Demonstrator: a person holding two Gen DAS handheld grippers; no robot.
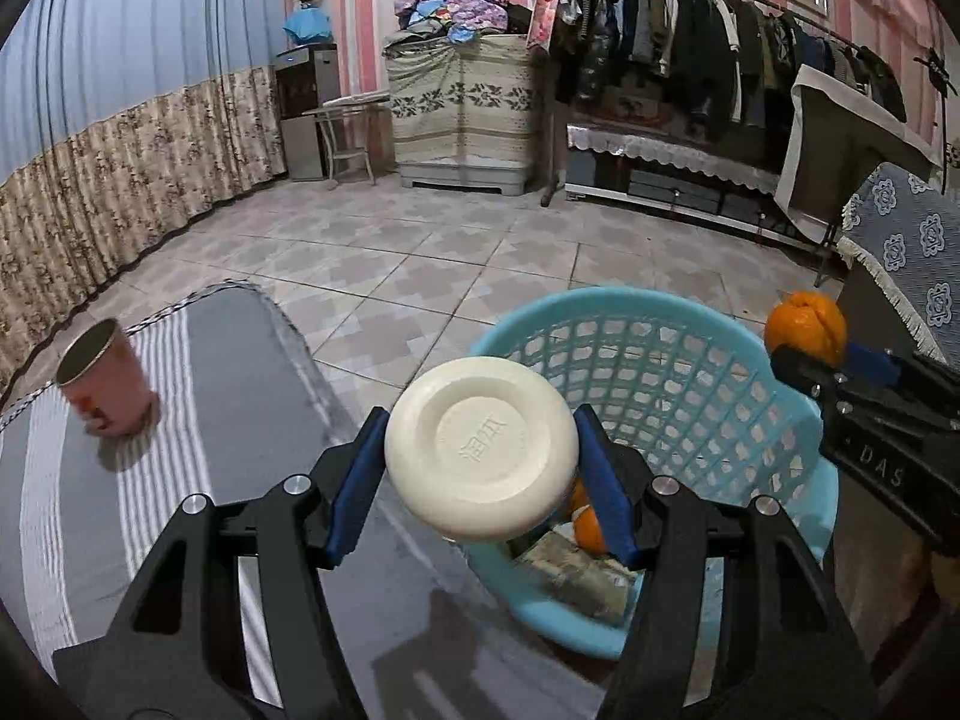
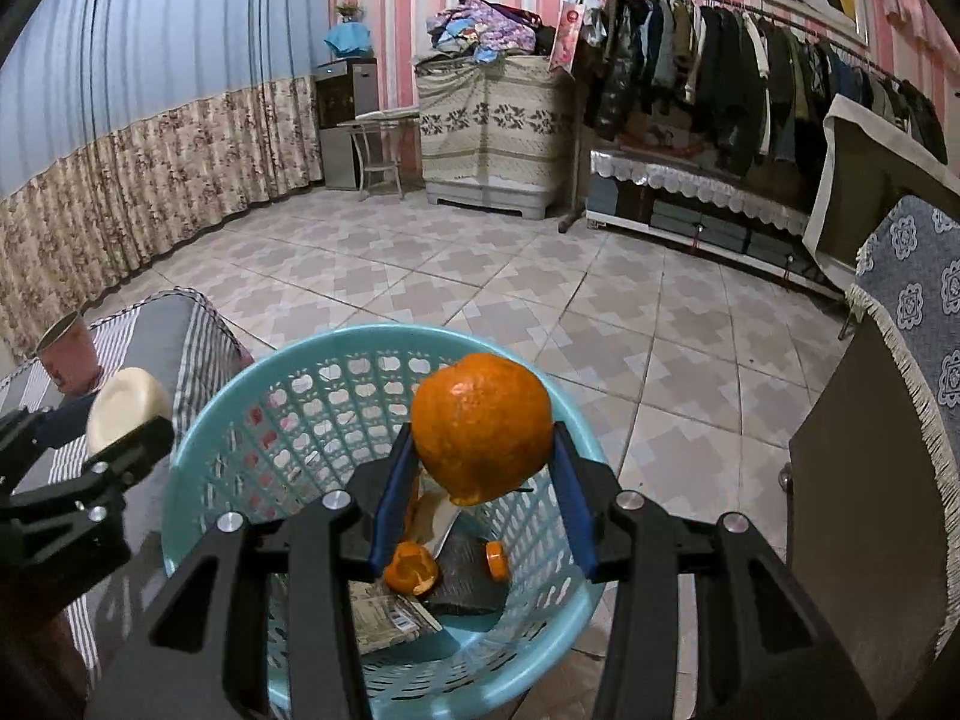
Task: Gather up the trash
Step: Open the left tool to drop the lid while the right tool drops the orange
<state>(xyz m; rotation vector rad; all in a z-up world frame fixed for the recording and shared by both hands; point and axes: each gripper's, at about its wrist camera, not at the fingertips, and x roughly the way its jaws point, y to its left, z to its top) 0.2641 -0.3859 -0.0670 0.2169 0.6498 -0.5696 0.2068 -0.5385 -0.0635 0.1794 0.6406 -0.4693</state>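
In the left wrist view the left gripper [image 1: 480,474] was clamped across the sides of a cream plastic container [image 1: 481,449], its round embossed base facing the camera at centre frame, poised by the near rim of the blue mesh basket [image 1: 750,336] at lower right. In the right wrist view the right gripper [image 2: 483,483] was closed on a hollow orange peel [image 2: 482,426], held at centre frame directly above the basket's mouth. At the basket's bottom lay more peel scraps [image 2: 410,567], a dark packet [image 2: 465,576] and a printed wrapper [image 2: 387,615]. A pink cup [image 1: 105,378] stood at the left edge on the striped table cover [image 1: 198,420], still to be gathered. The container looked light, stiff and smooth, so it seemed likely to slip unless pinched across its widest part, as here. The peel appeared soft, almost weightless and easily crushed; a gentle pinch across its sides looked enough, and it would probably drop cleanly. The cup seemed thin-walled and light, best taken across its body near the rim.
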